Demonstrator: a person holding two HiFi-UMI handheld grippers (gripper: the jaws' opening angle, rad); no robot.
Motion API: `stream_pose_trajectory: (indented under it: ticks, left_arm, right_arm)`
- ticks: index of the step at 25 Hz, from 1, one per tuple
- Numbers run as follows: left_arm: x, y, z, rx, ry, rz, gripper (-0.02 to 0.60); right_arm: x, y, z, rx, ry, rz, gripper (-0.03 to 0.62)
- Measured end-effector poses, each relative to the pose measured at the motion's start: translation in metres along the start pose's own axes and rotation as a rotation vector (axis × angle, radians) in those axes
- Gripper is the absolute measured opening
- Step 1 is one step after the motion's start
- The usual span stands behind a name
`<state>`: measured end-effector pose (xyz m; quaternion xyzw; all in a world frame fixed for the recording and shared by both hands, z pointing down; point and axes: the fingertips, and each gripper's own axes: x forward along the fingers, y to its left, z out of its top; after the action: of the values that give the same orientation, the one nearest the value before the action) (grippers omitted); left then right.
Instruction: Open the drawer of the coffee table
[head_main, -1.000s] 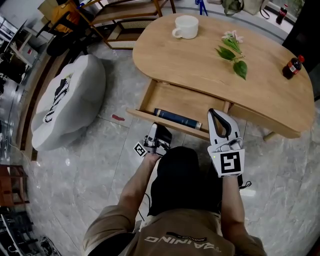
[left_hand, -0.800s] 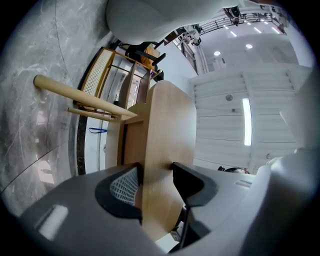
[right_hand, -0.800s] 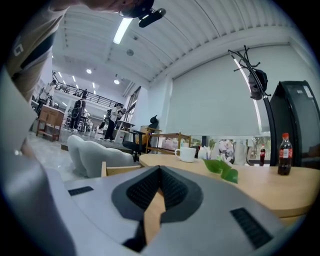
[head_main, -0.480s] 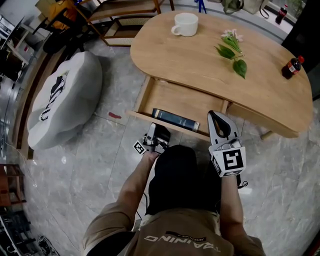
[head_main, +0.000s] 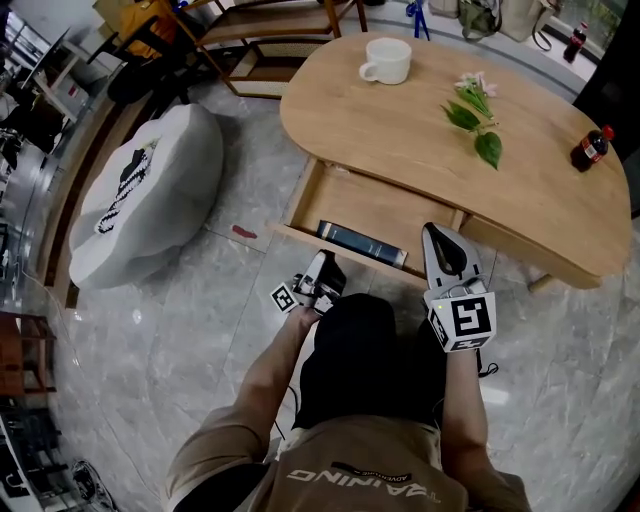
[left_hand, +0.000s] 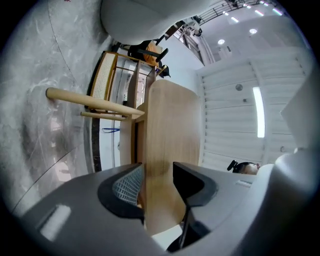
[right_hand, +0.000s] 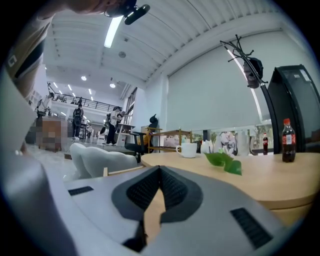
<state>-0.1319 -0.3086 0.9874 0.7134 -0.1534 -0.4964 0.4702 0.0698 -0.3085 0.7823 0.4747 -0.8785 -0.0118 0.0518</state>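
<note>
The left gripper (left_hand: 157, 172), jaws spread wide, clamps the front panel of the drawer (head_main: 372, 203), presumably as the pulling grip. The right gripper (right_hand: 160, 168), jaws shut and empty, hangs by the panel's right end, apparently unneeded. The drawer stands pulled out from under the worktop (head_main: 420, 130), with a book (head_main: 360, 243) lying along its front. The task looks nearly complete.
</note>
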Motion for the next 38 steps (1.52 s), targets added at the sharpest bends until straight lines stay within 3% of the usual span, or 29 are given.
stream_pose_trajectory:
  ticks: [3, 5, 7, 10, 14, 18, 23, 25, 30, 33, 38]
  left_arm:
    - [-0.01, -0.002, -0.015, 0.031, 0.092, 0.078, 0.196]
    - [-0.01, -0.008, -0.017, 0.103, 0.149, 0.131, 0.19]
    - [-0.01, -0.01, -0.022, 0.266, 0.274, 0.238, 0.139]
    - [-0.006, -0.02, -0.036, 0.573, 0.546, 0.376, 0.084]
    - [0.017, -0.049, -0.047, 0.85, 0.747, 0.389, 0.01]
    - [0.039, -0.078, -0.056, 1.003, 0.842, 0.4, 0.006]
    - [0.083, -0.106, -0.049, 1.123, 0.89, 0.462, 0.006]
    - [0.109, -0.118, -0.04, 1.184, 0.87, 0.476, 0.006]
    - [0.178, -0.163, -0.02, 1.44, 0.757, 0.511, 0.006]
    - [0.21, -0.177, -0.014, 1.465, 0.658, 0.484, 0.006]
    - [0.227, -0.176, -0.002, 1.491, 0.613, 0.482, 0.006]
  right_arm:
    - [0.002, 0.002, 0.005, 0.012, -0.013, 0.01, 0.005]
    - [0.005, 0.0, 0.009, 0.005, -0.013, 0.011, 0.005]
    - [0.007, -0.003, 0.01, 0.016, -0.01, 0.014, 0.005]
    - [0.009, -0.003, 0.009, 0.036, -0.004, 0.024, 0.005]
    - [0.01, -0.006, 0.007, 0.039, 0.01, 0.021, 0.005]
    - [0.01, -0.005, 0.007, 0.038, 0.026, 0.023, 0.005]
    - [0.005, -0.013, 0.02, 0.016, 0.016, -0.007, 0.005]
    - [0.004, -0.017, 0.028, 0.004, 0.008, -0.016, 0.005]
    - [0.008, -0.025, 0.049, -0.039, -0.01, -0.037, 0.005]
    - [0.015, -0.034, 0.055, -0.054, -0.015, -0.062, 0.005]
    - [0.035, -0.042, 0.062, -0.041, -0.035, -0.082, 0.005]
